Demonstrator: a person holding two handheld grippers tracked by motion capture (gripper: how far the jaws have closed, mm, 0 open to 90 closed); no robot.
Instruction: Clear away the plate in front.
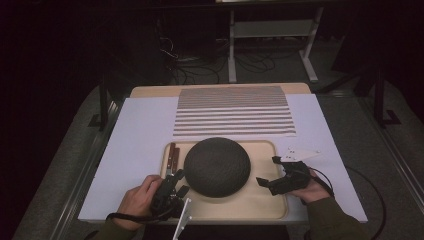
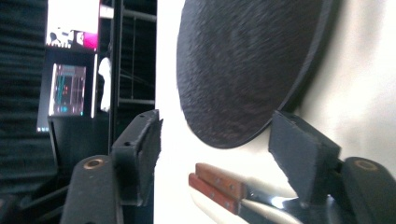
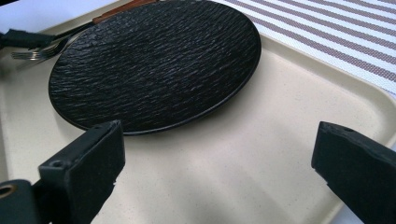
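At the left, your left hand point(image 1: 137, 200) held the left hand-held gripper point(image 1: 176, 184) low over the near left corner of the beige tray point(image 1: 260, 205), its jaws spread apart with nothing pinched between them. In the left gripper view the two wooden-handled pieces of cutlery point(image 2: 219, 184) lay just beyond those jaws, side by side on the tray, close to the rim of the black plate point(image 2: 247, 65) but not held. From above, the cutlery point(image 1: 172, 155) sat along the tray's left edge, just beside the plate point(image 1: 216, 166), which rested in the middle of the tray. Beyond the tray, a striped placemat point(image 1: 234, 111) lay flat on the white sheet covering the desk point(image 1: 140, 130). At the right, your right hand point(image 1: 312, 190) held the right hand-held gripper point(image 1: 267, 172) over the tray's right side, pointed toward the plate, jaws wide apart and holding nothing; in the right gripper view the plate point(image 3: 154, 60) lay ahead of them, apart from both pads, with fork tines point(image 3: 35, 52) visible at its far left.
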